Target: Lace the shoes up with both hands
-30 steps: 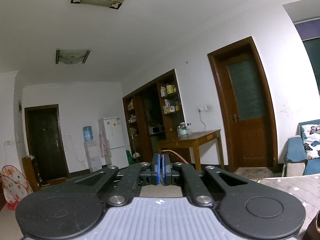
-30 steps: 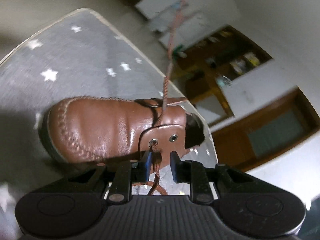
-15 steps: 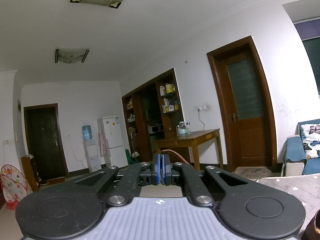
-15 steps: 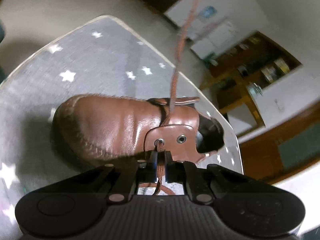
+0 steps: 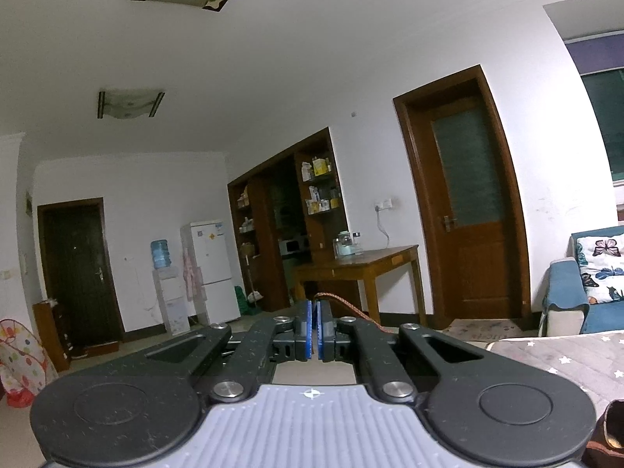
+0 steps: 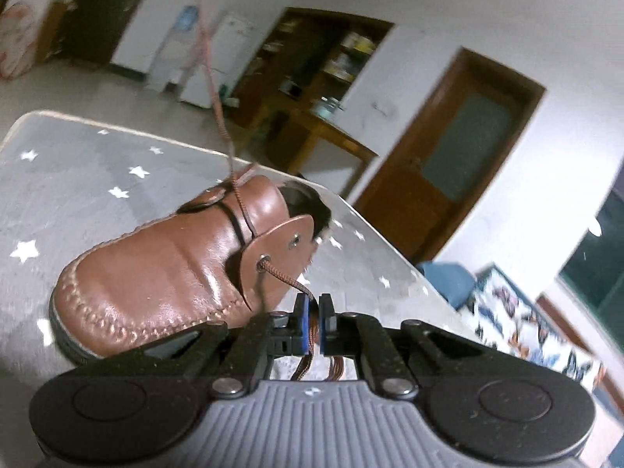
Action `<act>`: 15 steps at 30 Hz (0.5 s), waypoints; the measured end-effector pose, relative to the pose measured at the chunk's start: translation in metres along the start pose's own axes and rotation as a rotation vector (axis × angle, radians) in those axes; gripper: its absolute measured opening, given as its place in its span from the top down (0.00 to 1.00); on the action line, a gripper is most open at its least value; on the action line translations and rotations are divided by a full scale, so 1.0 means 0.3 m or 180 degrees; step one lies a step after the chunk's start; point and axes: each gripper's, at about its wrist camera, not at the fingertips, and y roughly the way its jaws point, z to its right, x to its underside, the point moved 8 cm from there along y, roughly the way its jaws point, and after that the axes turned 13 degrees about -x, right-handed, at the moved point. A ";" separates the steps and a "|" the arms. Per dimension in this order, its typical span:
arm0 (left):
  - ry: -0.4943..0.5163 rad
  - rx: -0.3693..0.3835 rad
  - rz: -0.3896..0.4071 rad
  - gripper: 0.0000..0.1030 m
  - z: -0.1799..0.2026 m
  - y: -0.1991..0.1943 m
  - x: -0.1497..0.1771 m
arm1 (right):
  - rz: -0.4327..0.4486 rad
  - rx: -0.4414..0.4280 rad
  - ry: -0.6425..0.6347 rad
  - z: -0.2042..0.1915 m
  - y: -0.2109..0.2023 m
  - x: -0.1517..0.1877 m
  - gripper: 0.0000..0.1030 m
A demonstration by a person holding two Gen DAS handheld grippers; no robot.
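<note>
A: How far along are we?

B: I have the lace through the near flap's first eyelet and my right gripper clamped on it, just ahead of which sits the shoe. My left gripper pinches the other end. The second eyelet is still empty.

A: Surroundings?

B: Grey starred cloth under the shoe; wooden table and door beyond.

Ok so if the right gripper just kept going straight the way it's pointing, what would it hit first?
Probably the brown shoe: the right gripper, shut on the lace, points at the shoe's eyelet flap just ahead. Depth is unclear; it might skim past onto the star-patterned cloth.
</note>
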 end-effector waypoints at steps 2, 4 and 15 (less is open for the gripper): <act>0.0028 -0.0001 0.0010 0.97 0.002 0.003 -0.007 | 0.0006 0.0033 0.0129 0.008 -0.001 0.008 0.96; 0.0052 0.0004 0.0007 0.97 0.004 0.004 -0.010 | 0.0025 0.0087 0.0219 0.012 -0.008 0.013 0.96; 0.0142 0.0046 -0.0073 0.97 0.033 0.007 0.016 | 0.0011 0.0259 0.0476 0.068 -0.070 0.057 0.97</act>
